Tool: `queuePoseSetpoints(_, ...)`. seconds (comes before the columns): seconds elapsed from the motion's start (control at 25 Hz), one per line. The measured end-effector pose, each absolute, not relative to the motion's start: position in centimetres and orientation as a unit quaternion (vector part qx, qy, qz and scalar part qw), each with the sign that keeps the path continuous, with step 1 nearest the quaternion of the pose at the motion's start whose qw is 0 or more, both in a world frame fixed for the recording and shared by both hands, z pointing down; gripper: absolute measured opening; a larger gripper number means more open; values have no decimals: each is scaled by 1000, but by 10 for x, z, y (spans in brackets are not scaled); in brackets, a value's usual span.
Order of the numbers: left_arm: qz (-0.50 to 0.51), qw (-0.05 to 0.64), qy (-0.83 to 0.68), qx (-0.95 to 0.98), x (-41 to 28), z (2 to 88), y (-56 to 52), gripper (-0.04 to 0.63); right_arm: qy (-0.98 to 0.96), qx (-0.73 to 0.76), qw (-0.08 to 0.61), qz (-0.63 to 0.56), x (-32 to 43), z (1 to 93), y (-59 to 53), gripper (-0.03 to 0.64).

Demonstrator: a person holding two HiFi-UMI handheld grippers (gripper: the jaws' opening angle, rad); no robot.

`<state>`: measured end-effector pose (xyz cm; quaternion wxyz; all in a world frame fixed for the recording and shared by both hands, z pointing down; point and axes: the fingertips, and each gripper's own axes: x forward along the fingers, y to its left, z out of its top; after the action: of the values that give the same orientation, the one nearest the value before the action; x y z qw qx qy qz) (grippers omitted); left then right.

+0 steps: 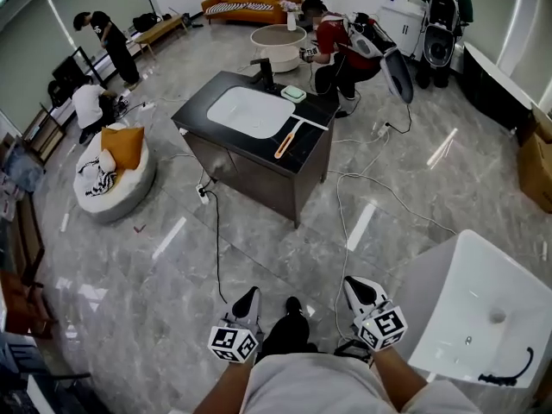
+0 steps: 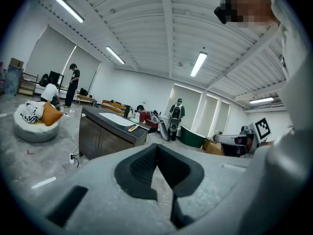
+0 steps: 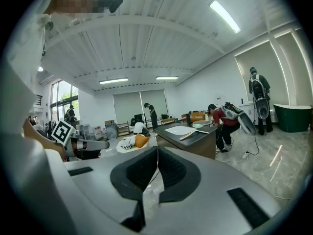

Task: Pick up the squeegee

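The squeegee (image 1: 287, 139), with an orange handle and a white blade, lies on the right part of a black counter (image 1: 306, 158) across the room, beside its white sink basin (image 1: 248, 111). It shows small in the left gripper view as the squeegee (image 2: 133, 128) and in the right gripper view as the squeegee (image 3: 188, 135). My left gripper (image 1: 249, 297) and right gripper (image 1: 355, 285) hang close to my body, far short of the counter and pointing toward it. Both are shut with nothing held: left gripper (image 2: 157, 148), right gripper (image 3: 157, 151).
A faucet (image 1: 266, 74) and a green block (image 1: 293, 93) stand at the counter's far end. Cables (image 1: 216, 248) trail over the grey floor between me and the counter. A white basin (image 1: 483, 317) sits at my right, a round cushion seat (image 1: 112, 175) at the left. Several people work beyond.
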<state>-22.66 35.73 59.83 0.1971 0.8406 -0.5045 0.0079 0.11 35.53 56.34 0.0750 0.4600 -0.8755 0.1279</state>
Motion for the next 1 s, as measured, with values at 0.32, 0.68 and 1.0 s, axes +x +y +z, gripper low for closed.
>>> queuePoseSetpoints(0.32, -27, 199, -499, 843, -254, 579, 251, 15, -883, 446, 86, 120, -29, 549, 249, 15)
queuePoseSetpoints(0.68, -50, 200, -458, 865, -247, 570, 180, 15, -876, 464, 78, 106, -31, 539, 182, 15)
queuePoseSetpoints(1.0, -47, 210, -415, 884, -218, 574, 126, 15, -866, 483, 72, 108, -12, 542, 135, 15)
